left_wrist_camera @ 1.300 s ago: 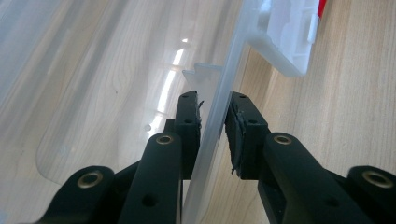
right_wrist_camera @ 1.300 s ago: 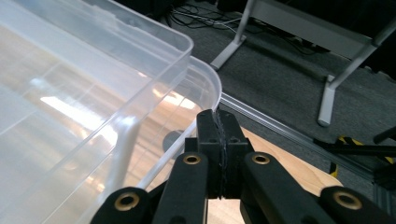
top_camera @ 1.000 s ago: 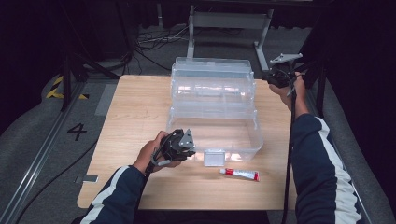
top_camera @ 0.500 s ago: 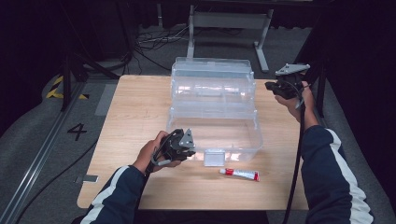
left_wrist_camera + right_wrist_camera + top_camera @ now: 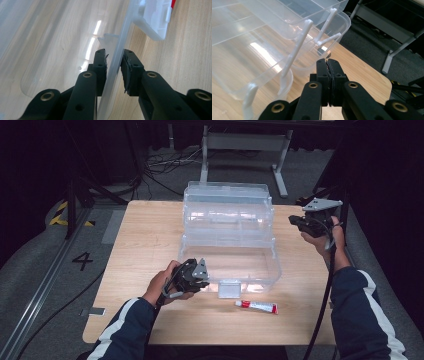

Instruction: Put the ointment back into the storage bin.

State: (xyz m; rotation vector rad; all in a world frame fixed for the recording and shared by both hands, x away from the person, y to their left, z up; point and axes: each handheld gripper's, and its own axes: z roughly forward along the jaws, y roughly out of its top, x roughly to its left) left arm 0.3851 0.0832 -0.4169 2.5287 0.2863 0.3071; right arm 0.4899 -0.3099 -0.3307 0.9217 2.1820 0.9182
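Box [image 5: 227, 237], clear and tiered, stands open at tabletop [image 5: 145, 235] centre. Left tool [image 5: 196, 276] clamps the front wall of the box at 7 o'clock, unmoved. Right tool [image 5: 301, 221], clenched and empty, has drawn away from the trays toward 3 o'clock. Judgement: opening is finished; the tube [image 5: 257, 306] at 6 o'clock likely goes in next.

Wooden table [image 5: 145, 240] bearing a clear tiered plastic box [image 5: 227, 227] and a red-capped tube [image 5: 257, 306].
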